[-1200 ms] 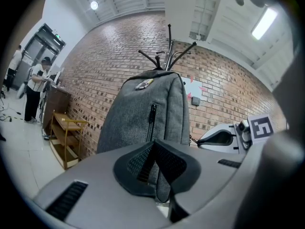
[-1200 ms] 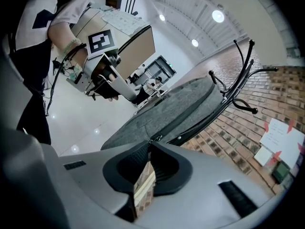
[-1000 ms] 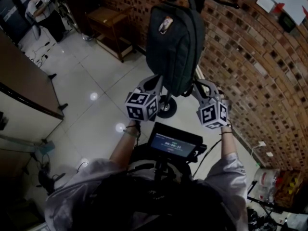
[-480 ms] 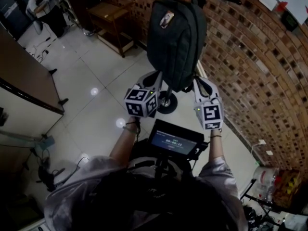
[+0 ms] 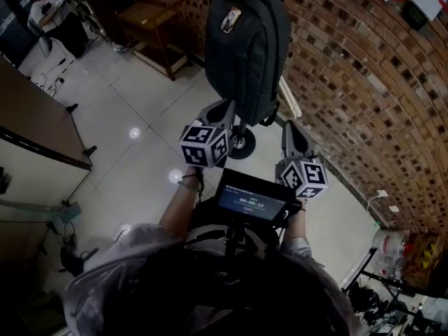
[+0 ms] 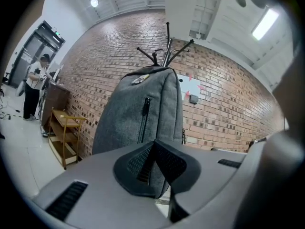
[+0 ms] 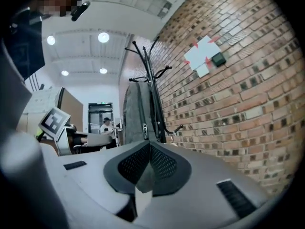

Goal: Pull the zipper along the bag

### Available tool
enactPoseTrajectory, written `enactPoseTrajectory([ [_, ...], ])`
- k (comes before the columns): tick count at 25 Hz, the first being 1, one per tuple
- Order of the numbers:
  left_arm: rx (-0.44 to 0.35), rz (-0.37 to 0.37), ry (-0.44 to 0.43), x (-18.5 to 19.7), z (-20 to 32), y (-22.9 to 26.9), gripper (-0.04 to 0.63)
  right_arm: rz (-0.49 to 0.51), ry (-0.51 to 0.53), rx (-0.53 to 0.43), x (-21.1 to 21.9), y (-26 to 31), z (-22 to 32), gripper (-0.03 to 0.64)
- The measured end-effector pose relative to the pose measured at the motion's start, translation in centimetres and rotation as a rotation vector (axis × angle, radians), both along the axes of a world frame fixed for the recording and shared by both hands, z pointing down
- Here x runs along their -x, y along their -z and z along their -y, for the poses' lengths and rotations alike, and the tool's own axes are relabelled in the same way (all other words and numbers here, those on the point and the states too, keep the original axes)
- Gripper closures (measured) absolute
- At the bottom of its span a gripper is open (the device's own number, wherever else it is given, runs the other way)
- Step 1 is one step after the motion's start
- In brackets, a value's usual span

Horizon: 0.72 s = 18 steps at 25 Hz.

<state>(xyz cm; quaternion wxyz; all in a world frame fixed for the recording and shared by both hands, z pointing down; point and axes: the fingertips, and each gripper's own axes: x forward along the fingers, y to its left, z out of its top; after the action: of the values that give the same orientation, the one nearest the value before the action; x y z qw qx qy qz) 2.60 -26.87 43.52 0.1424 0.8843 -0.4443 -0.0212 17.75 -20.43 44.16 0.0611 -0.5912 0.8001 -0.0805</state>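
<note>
- Closing just now: right gripper [image 7: 149, 143] jaws have come together. The pads [image 7: 164, 163] meet at the tips with nothing between them, only pale background in the gap.
- It has also rolled and backed down off the bag's lower right corner, where it sat a second ago. It's now apart from the bag [image 5: 245, 54].
- Left gripper [image 6: 155, 141]: tips together too, parked at the bag's lower left edge, same spot as before. Can't tell whether it pinches fabric or just rests there.
- Bag hangs upright from the top of the coat stand [image 7: 148, 66], close to the brick wall [image 5: 364, 103], bottom off the floor.
- Side zipper pull [image 7: 144, 128] sits ahead of the right gripper, well apart from the jaws. Front pocket zipper [image 6: 146, 108] faces the left gripper, untouched.
- Read: no pull in hand, so the zip run isn't under way. Looks like a missed grab or a re-orient.
- Next: reopen the right jaws, line up on the pull tab, close on it.
- Risk: the bag swings free on the stand. If the left isn't really holding, the pull drags the bag, not the slider.
</note>
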Motion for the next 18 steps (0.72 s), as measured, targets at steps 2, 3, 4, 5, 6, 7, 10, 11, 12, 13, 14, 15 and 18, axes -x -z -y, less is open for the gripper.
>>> enactPoseTrajectory([
  [2, 0.001, 0.000, -0.020, -0.6, -0.3, -0.1, 0.588, 0.043, -0.015, -0.004, -0.2, 0.1, 0.1, 0.617],
  [3, 0.001, 0.002, -0.029, -0.9, -0.4, -0.1, 0.588, 0.050, -0.016, 0.000, -0.1, 0.2, 0.2, 0.617],
  [4, 0.001, 0.004, -0.038, -1.2, -0.5, -0.2, 0.588, 0.053, -0.018, 0.006, 0.0, 0.5, 0.2, 0.617],
  [5, 0.002, 0.006, -0.047, -1.5, -0.5, -0.3, 0.588, 0.058, -0.021, 0.013, 0.1, 0.8, 0.2, 0.617],
  [6, 0.002, 0.008, -0.056, -1.8, -0.6, -0.4, 0.588, 0.066, -0.024, 0.017, 0.1, 1.1, 0.2, 0.617],
  [7, 0.001, 0.009, -0.066, -2.1, -0.7, -0.4, 0.588, 0.076, -0.028, 0.017, 0.2, 1.5, 0.2, 0.617],
  [10, -0.005, 0.010, -0.087, -2.9, -0.9, -0.2, 0.588, 0.077, -0.031, 0.014, 0.4, 2.2, 0.2, 0.618],
  [11, -0.008, 0.010, -0.092, -3.0, -1.1, -0.1, 0.588, 0.074, -0.031, 0.015, 0.5, 2.3, 0.1, 0.618],
  [12, -0.009, 0.011, -0.099, -3.2, -1.2, -0.1, 0.588, 0.074, -0.032, 0.017, 0.5, 2.3, 0.1, 0.618],
  [13, -0.011, 0.012, -0.104, -3.3, -1.3, 0.0, 0.588, 0.078, -0.033, 0.017, 0.6, 2.3, 0.0, 0.618],
  [14, -0.012, 0.013, -0.108, -3.4, -1.5, 0.0, 0.588, 0.081, -0.033, 0.017, 0.5, 2.3, -0.1, 0.618],
  [15, -0.011, 0.013, -0.112, -3.5, -1.5, 0.0, 0.588, 0.083, -0.034, 0.015, 0.5, 2.2, -0.1, 0.618],
  [18, -0.008, 0.011, -0.113, -3.5, -1.6, -0.1, 0.588, 0.070, -0.035, -0.009, 0.4, 2.1, 0.1, 0.618],
])
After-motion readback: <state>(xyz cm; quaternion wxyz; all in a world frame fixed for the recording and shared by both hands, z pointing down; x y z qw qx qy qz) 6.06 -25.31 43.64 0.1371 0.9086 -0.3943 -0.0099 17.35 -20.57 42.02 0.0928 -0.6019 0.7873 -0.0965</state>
